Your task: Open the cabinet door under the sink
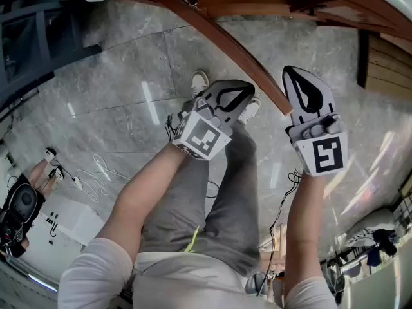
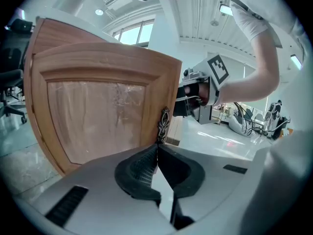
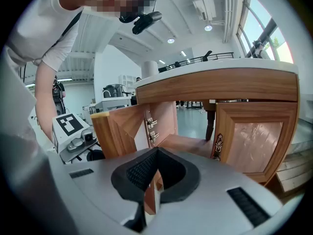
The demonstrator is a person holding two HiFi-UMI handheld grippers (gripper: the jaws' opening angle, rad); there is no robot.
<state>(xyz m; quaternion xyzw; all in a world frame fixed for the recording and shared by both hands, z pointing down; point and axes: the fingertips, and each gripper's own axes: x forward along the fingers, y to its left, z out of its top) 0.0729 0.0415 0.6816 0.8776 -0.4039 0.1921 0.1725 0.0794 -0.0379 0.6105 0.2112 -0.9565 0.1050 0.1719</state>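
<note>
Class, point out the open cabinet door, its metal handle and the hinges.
open cabinet door (image 2: 98,111): left gripper view, middle of its inset panel.
metal handle (image 2: 164,124): left gripper view, middle of the ornate strip.
hinges (image 3: 150,122): right gripper view, the upper hinge's metal plate.

Bright, evenly lit, sharp — heavy fisheye warping at the edges.
</note>
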